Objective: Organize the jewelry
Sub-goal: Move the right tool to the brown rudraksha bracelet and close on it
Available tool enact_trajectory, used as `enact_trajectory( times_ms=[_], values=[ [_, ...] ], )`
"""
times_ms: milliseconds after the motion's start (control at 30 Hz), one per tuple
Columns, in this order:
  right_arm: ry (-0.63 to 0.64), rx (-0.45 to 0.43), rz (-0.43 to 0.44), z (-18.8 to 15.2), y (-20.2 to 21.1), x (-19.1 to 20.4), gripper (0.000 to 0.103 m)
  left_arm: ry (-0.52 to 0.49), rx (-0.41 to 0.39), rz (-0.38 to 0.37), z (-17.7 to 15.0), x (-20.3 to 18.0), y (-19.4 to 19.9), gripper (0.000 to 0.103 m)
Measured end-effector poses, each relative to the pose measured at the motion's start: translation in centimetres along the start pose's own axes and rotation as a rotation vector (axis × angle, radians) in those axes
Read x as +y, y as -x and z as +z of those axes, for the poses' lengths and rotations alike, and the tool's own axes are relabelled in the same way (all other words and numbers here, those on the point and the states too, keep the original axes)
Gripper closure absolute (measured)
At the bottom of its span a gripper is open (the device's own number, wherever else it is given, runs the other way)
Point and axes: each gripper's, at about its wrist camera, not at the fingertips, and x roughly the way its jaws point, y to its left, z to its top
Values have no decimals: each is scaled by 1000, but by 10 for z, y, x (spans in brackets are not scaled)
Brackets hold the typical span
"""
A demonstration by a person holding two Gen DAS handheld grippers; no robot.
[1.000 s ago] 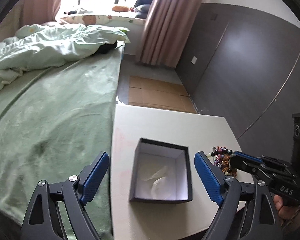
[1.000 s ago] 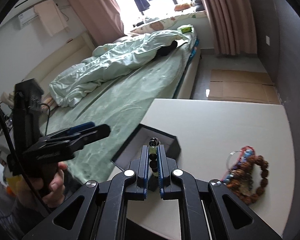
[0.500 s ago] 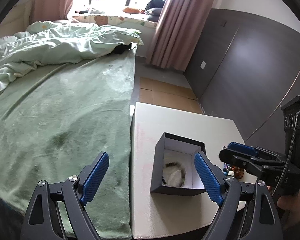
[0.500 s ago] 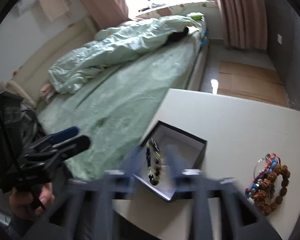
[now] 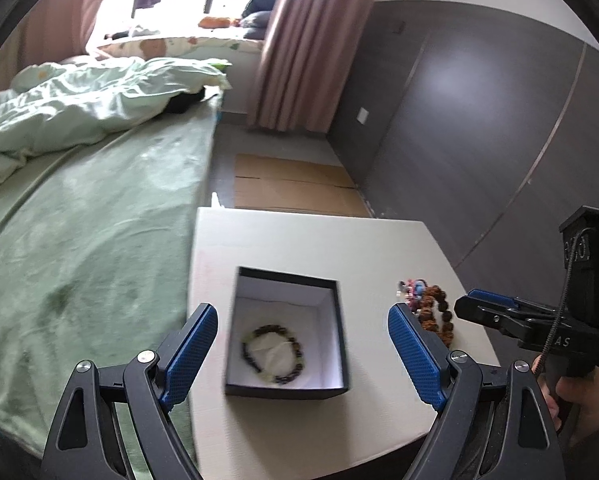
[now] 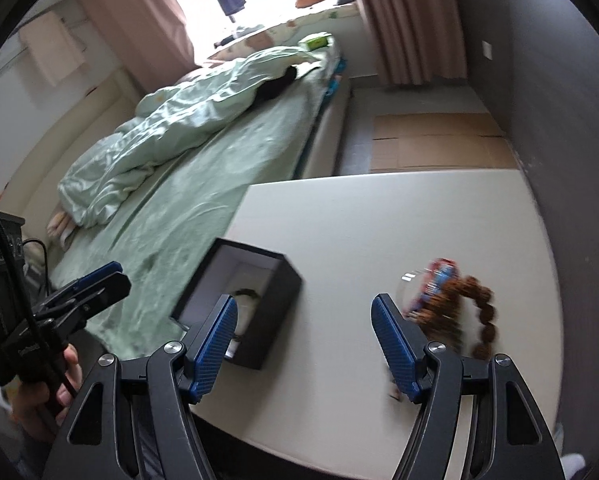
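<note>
A black box with a white lining (image 5: pixel 285 280) (image 6: pixel 275 296) stands open on the white table (image 5: pixel 299 240). A dark beaded bracelet (image 5: pixel 273 354) lies inside it, partly seen in the right wrist view (image 6: pixel 246 293). A pile of brown and coloured bead bracelets (image 5: pixel 431 306) (image 6: pixel 451 300) lies on the table to the right of the box. My left gripper (image 5: pixel 303 352) is open and empty, its fingers either side of the box. My right gripper (image 6: pixel 303 344) is open and empty above the table between box and pile; it also shows in the left wrist view (image 5: pixel 495 308).
A bed with a green sheet (image 5: pixel 79 240) and a rumpled duvet (image 5: pixel 79 104) runs along the table's left edge. Flat cardboard (image 5: pixel 291 188) lies on the floor beyond the table. A dark wall panel (image 5: pixel 479 140) stands at the right.
My right gripper was shut on the dark bracelet over the box; it opened, the bracelet now lies in the box, and the gripper moved right toward the pile. The left gripper stayed open.
</note>
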Motion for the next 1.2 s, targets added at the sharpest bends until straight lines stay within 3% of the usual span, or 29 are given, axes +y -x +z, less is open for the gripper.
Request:
enact_trajectory(
  times_ms=[533,733,900,1133,1200],
  values=[
    [-190,-16,-61,-26,21,-92,34,-87,37,-65,1,-57,-29,15],
    [-235,35,-77,-33,-2,-120,54,-109,70,-75,-2,-71,-40,15],
    [-249,70,-91,-37,-21,-132,68,-84,119,-33,-4,-77,-54,16],
    [-185,96,-127,-26,-39,-128,70,-91,190,-56,-9,-91,-78,21],
    [-163,104,-151,-21,-44,-128,70,-91,206,-58,-9,-93,-84,29]
  ],
)
